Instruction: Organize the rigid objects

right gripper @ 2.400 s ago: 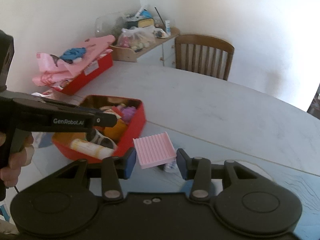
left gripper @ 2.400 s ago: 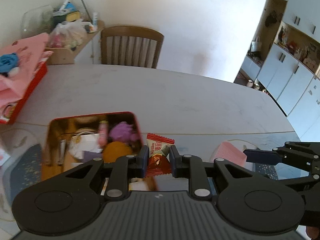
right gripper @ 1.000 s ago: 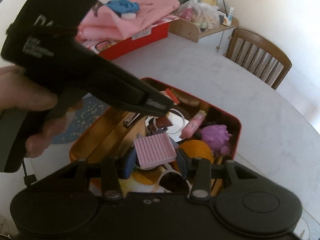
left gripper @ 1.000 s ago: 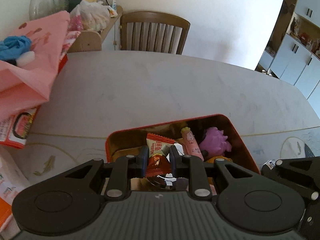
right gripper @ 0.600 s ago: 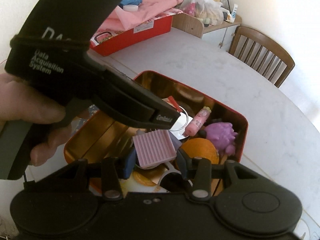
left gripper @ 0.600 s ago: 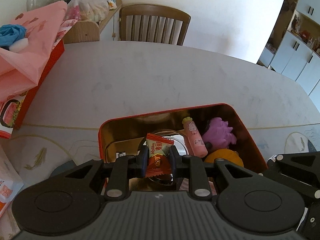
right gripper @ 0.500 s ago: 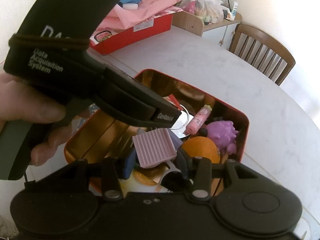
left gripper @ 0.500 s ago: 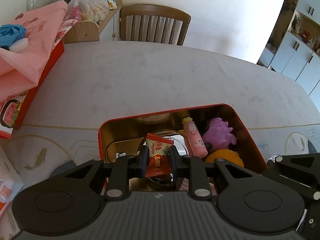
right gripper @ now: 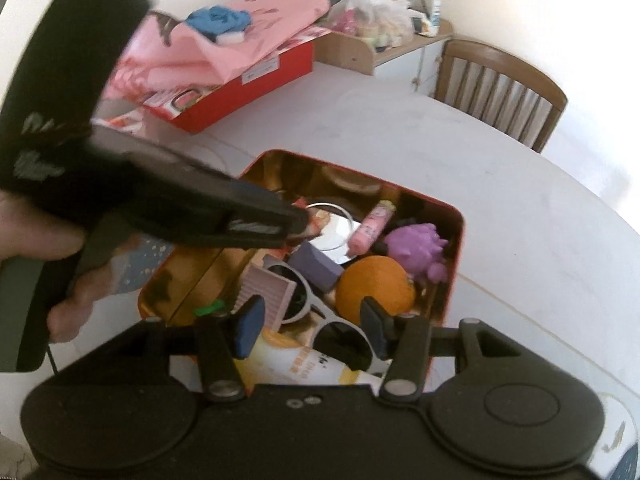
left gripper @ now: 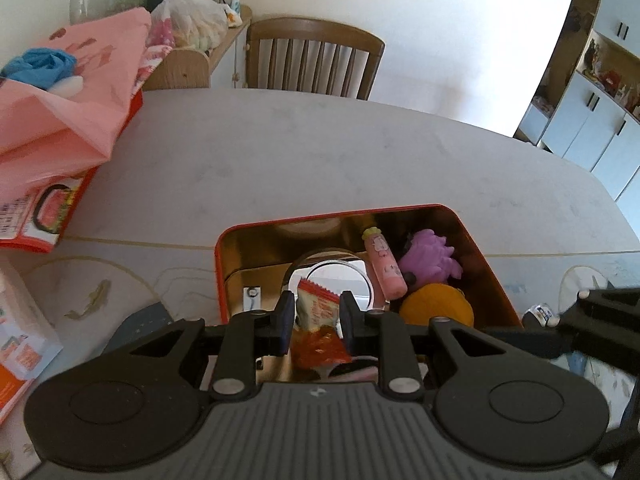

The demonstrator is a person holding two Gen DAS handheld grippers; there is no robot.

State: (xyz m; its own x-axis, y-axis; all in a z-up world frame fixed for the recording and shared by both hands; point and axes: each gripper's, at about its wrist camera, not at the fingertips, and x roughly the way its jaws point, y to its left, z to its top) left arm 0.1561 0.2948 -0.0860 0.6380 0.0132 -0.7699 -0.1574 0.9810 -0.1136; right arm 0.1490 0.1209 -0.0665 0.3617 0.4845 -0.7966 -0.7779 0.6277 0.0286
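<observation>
From your left wrist camera, your left gripper (left gripper: pixel 315 316) hangs over the red tin (left gripper: pixel 218 256) on the pale surface (left gripper: pixel 304 152), its fingers clamped on a snack packet (left gripper: pixel 316 322) (red wrapper, pale top edge). Inside the tin, beyond the packet, lie a round mirror (left gripper: pixel 340 276), a pink tube (left gripper: pixel 384 268), a purple spiky toy (left gripper: pixel 430 258) and an orange ball (left gripper: pixel 438 308). A wooden chair (left gripper: pixel 314 62) stands at the far edge, and a pink bag (left gripper: pixel 68 100) lies on a red box at the left.

From your right wrist camera, your right gripper (right gripper: pixel 310 330) is over the near end of the same tin (right gripper: pixel 456 216); its fingers are spreading apart, with nothing pressed between them. The pink ribbed block (right gripper: pixel 266 292) lies tilted in the tin, just beyond the left finger, beside white sunglasses (right gripper: pixel 316 312) and a purple block (right gripper: pixel 318 264). Your left gripper (right gripper: pixel 298 220) reaches in from the left, your hand (right gripper: pixel 60 248) on its handle.
</observation>
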